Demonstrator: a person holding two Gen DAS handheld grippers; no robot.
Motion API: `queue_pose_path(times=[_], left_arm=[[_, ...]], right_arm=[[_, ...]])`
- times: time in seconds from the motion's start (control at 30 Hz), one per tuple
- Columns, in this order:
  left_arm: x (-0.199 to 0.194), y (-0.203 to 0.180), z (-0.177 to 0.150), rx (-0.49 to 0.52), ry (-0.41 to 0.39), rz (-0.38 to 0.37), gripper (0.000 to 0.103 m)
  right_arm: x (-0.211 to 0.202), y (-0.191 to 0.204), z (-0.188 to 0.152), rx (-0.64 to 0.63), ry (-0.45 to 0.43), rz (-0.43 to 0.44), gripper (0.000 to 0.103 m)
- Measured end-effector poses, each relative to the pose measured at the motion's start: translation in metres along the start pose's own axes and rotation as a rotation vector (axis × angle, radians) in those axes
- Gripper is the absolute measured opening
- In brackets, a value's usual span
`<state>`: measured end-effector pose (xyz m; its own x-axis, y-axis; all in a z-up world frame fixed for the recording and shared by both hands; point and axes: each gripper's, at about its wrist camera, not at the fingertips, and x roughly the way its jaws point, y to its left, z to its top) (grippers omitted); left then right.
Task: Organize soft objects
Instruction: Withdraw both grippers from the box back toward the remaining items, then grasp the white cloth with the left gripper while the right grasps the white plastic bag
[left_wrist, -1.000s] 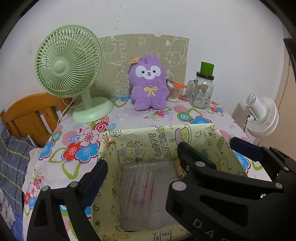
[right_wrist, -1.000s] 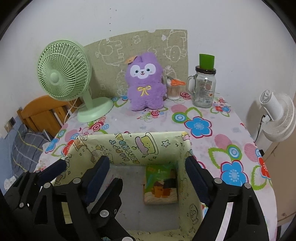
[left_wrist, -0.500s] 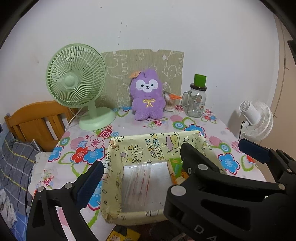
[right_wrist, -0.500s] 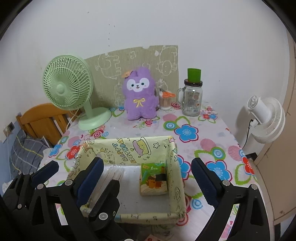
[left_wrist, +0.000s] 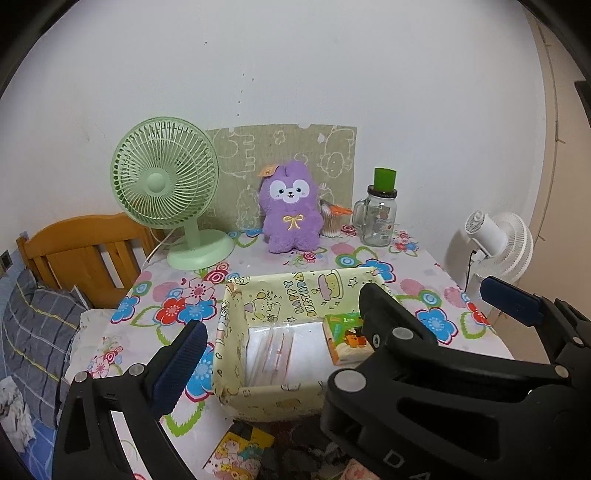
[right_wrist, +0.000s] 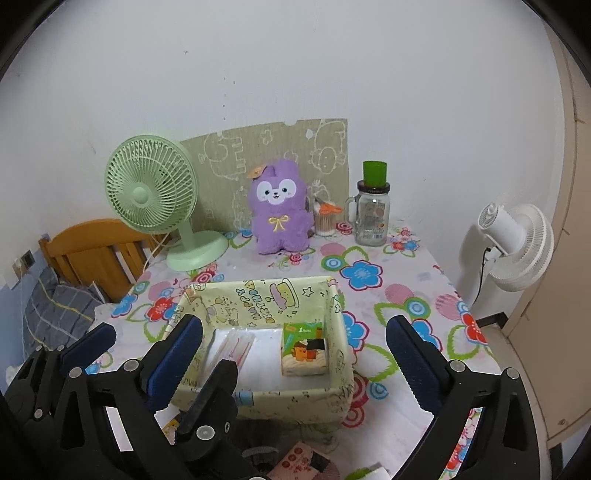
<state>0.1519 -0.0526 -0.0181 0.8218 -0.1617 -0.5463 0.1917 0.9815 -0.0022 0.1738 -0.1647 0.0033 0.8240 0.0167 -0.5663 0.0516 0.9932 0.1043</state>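
Observation:
A yellow cartoon-print box (left_wrist: 236, 332) (right_wrist: 332, 391) stands on the floral table, near its front edge. Inside lie a clear-wrapped white pack (left_wrist: 288, 347) (right_wrist: 231, 343) and a small green and orange tissue pack (left_wrist: 345, 343) (right_wrist: 303, 349). A purple plush toy (left_wrist: 290, 210) (right_wrist: 277, 214) sits upright at the back wall. My left gripper (left_wrist: 295, 332) is open and empty, up and back from the box. My right gripper (right_wrist: 293, 325) (left_wrist: 430, 291) hovers beside it, its jaws still opening, holding nothing. The right gripper hides my left gripper's right finger in the left wrist view.
A green desk fan (left_wrist: 166, 184) stands back left. A glass mug jar with a green cup (left_wrist: 378, 214) and a cotton swab pot (right_wrist: 325, 221) stand back right. A white fan (right_wrist: 517, 243) stands off the right edge, a wooden bed frame (left_wrist: 81, 251) to the left. Printed packets (left_wrist: 240, 454) lie below the box.
Both grippers have drawn back and up from the box, so more of the table shows. The right gripper's jaws have widened. Both packs stay in the box.

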Motion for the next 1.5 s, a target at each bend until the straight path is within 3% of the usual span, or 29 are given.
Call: queue_pose_path(times=[0.3,1.5], left_arm=[[-0.022,-0.007,-0.012,0.003,-0.024,-0.001,0.101],[-0.046,-0.042,-0.106,0.016,0.039,-0.029,0.101]], right_arm=[[-0.024,-0.004,-0.011,0.002,-0.024,-0.007,0.103],[-0.059,-0.031,-0.112,0.0,0.012,-0.033,0.103]])
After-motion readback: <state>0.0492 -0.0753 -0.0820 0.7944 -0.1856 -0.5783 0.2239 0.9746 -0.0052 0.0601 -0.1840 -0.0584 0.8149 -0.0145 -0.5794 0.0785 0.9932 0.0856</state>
